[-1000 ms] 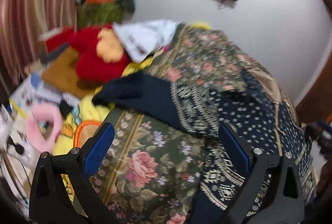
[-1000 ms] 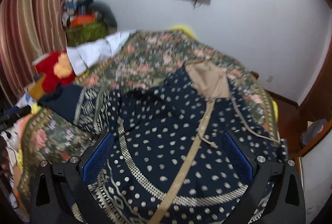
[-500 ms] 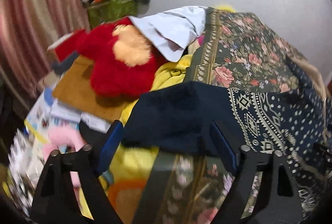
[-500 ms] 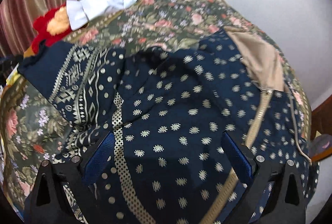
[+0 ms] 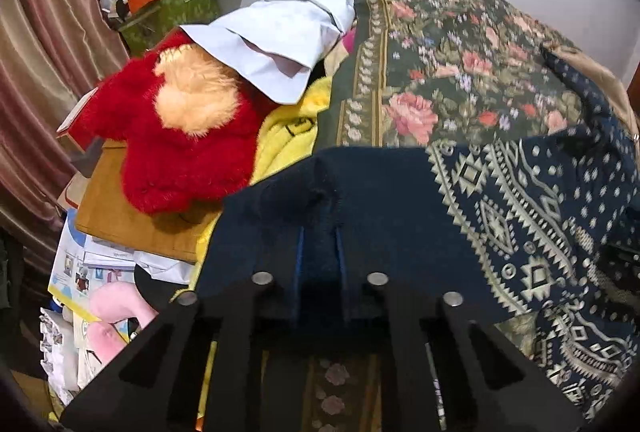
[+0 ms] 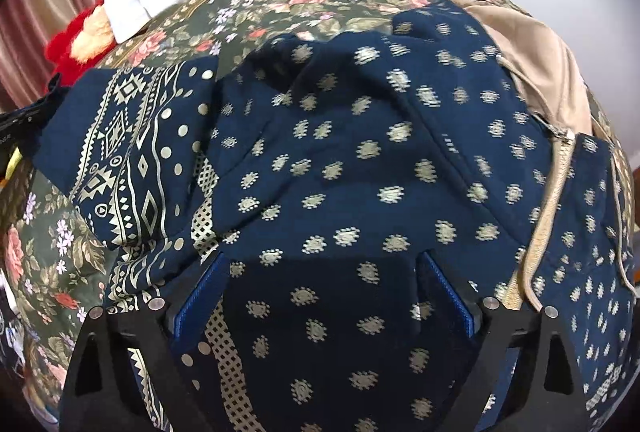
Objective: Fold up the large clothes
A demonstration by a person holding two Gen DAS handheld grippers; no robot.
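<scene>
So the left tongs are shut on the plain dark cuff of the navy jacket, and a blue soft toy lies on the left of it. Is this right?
Not quite. The soft toy is red, not blue; the left wrist view shows it. The left tongs are indeed shut on the navy jacket at its plain cuff.

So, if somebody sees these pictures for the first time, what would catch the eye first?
Probably the dark blue patterned garment spread over the flowery bedcover, with its beige zipper at the right side. Next, the bright red plush toy beside the bed at the left, partly under a white shirt. The left gripper has its jaws shut on the garment's plain blue cuff.
</scene>
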